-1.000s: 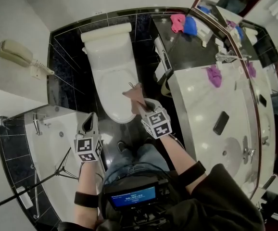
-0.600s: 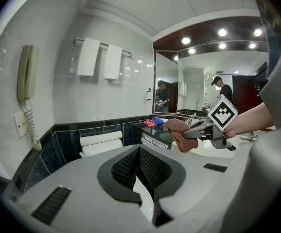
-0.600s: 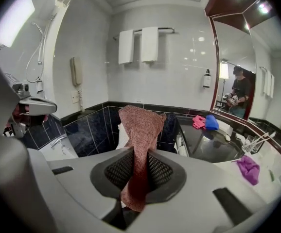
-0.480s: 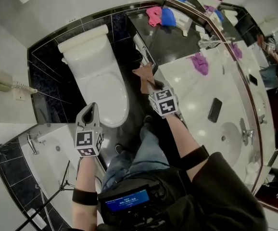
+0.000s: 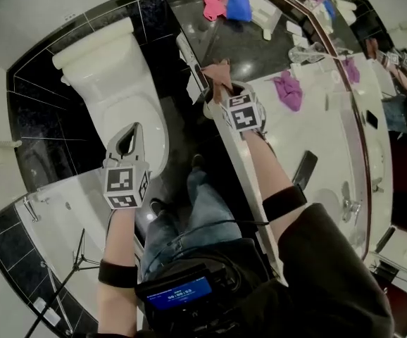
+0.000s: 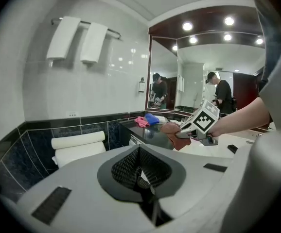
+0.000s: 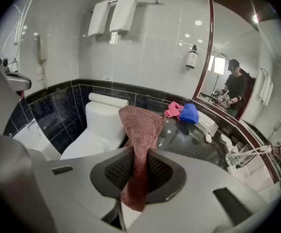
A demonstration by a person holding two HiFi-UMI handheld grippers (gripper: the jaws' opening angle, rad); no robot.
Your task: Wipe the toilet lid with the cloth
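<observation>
The white toilet (image 5: 122, 97) stands with its lid (image 5: 134, 122) down at the upper left of the head view. My right gripper (image 5: 216, 83) is shut on a brown cloth (image 5: 219, 70) and sits to the right of the toilet, over the edge of the dark counter (image 5: 260, 51). In the right gripper view the cloth (image 7: 139, 130) hangs up and out from between the jaws, with the toilet (image 7: 99, 127) behind it on the left. My left gripper (image 5: 127, 143) is shut and holds nothing; it hovers by the lid's near edge. The left gripper view shows its jaws together (image 6: 141, 178).
A pink cloth (image 5: 214, 2) and a blue cloth (image 5: 239, 4) lie on the dark counter. A purple cloth (image 5: 286, 89) and a phone (image 5: 304, 169) lie on the white vanity (image 5: 316, 125). A bathtub (image 5: 55, 210) lies at the left. Towels (image 7: 114, 16) hang on the wall.
The right gripper has carried the brown cloth from above the toilet lid rightward to the dark counter's edge. The left gripper has also shifted right, toward the lid's near edge.
</observation>
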